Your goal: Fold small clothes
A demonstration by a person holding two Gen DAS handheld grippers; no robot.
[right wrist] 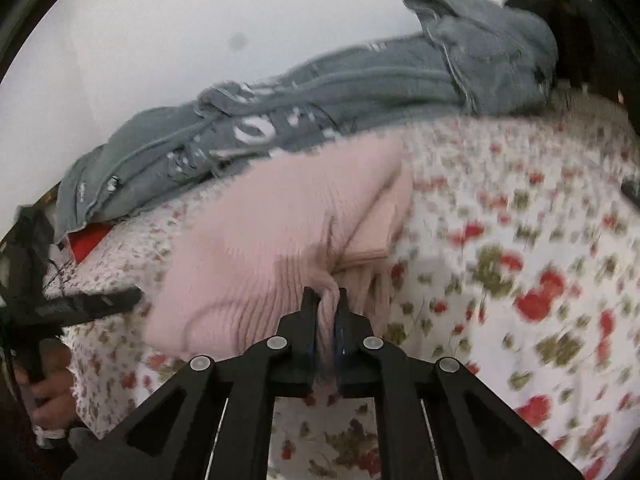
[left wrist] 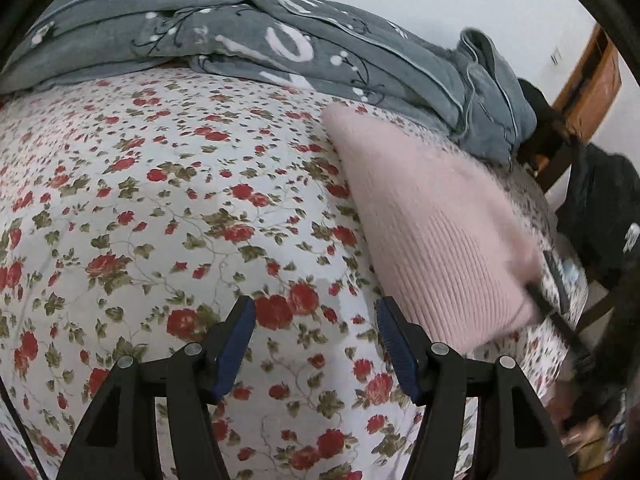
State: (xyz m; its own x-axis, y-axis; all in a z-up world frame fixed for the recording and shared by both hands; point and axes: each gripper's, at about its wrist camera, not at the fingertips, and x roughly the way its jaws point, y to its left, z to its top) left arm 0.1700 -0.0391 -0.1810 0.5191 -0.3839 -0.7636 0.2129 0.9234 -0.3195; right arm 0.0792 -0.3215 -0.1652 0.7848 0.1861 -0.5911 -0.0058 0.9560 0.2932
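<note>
Floral bedsheet (left wrist: 160, 200) bears one pink sweater (right wrist: 248, 240), pinched by right tool (right wrist: 324, 294); left tool (left wrist: 316, 312) gapes.

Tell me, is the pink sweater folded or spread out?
Folded: the pink sweater lies doubled in layers, its edge pinched in the right gripper.

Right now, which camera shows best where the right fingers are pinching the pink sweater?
The right wrist view: the right gripper is shut on a bunched fold at the pink sweater's near edge. The left wrist view shows the pink sweater only as a blurred shape, with the pinch point unclear.
</note>
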